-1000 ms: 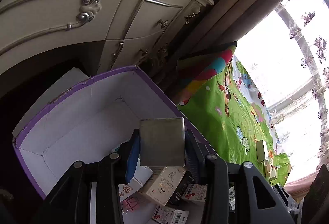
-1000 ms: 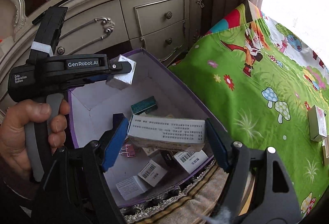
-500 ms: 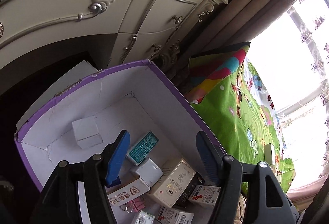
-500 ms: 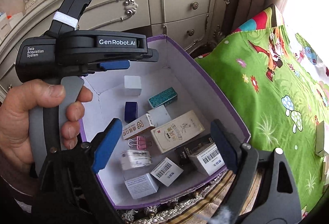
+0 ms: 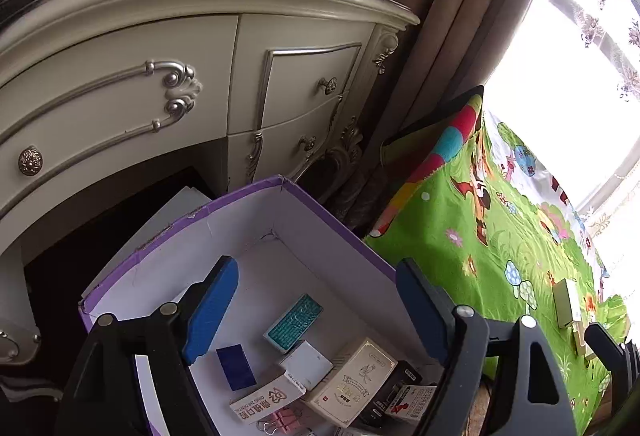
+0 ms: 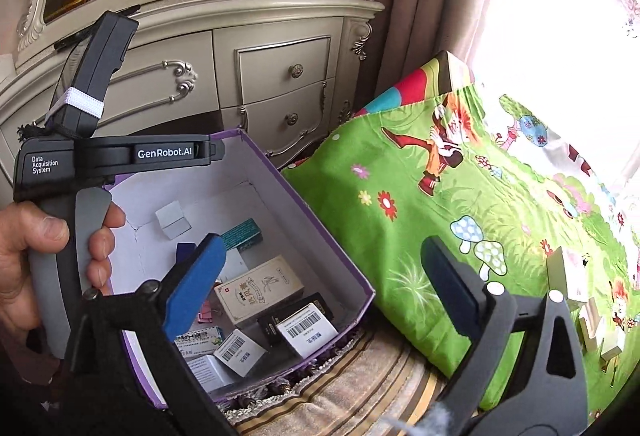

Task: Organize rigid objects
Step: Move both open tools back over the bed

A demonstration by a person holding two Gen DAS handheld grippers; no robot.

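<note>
While both tongs hang over the purple box: nothing is gripped, so this reads as the pause between a drop and the next pick.

Left tongs (image 5: pixel 316 312): spread wide, blue pads well apart, empty; they look down into the box, which fits a tool that has nothing left to carry.

Right tongs (image 6: pixel 324 288): wide open too, holding nothing; one pad sits over the box, the other over the green play mat, so they straddle the box's right wall.

Purple box (image 6: pixel 320 232): on the striped rug (image 6: pixel 360 392), just in front of the cream dresser (image 5: pixel 160 108), its right wall against the mat's edge; handy for short carries from the mat.

Inside the box: a white cube (image 6: pixel 173 222) alone near the far-left corner, a teal box (image 5: pixel 293 323) and a dark blue block (image 5: pixel 236 367) mid-floor, a cream carton (image 6: pixel 259 290) and barcode-labelled boxes (image 6: pixel 307 328) crowded toward the near wall. Loose heap, not rows, which suggests dropping rather than placing.

Play mat (image 6: pixel 460 236): a few small boxes (image 6: pixel 568 278) lie by its right edge, well apart from the purple box. My judgement: those are the remaining work.

Next move, likely: the right tongs swing to the mat's right edge, since they sit nearer.

Risk: the near end of the box is filling, so new items may land tilted on others.
</note>
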